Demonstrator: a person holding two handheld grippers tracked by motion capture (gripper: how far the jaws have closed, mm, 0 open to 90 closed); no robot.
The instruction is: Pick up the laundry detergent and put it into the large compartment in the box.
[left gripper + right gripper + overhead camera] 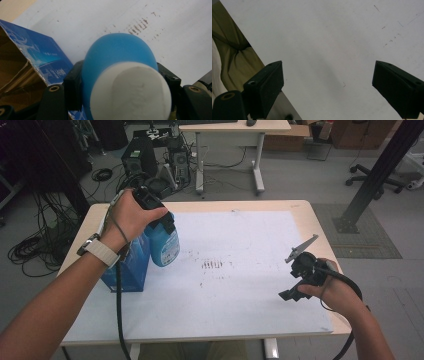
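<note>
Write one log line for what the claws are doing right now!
left claw: shut on blue bottle, lifted beside blue box | right claw: open, nothing between, over white sheet | bottle cap: white, on

Soft, even room light falls from overhead, and the white sheet (240, 270) on the table (300, 206) glows pale without harsh glare. Shadows are faint: a dim smudge lies under the blue bottle (164, 244) in the high view. The far left of the room sinks into darkness, and straight edges bow slightly near the borders. In the left gripper view the bottle's white cap (131, 92) sits so close that it is blurred. In the right gripper view the black tongs (327, 90) read sharp and dark, with a weak shadow between them.
</note>
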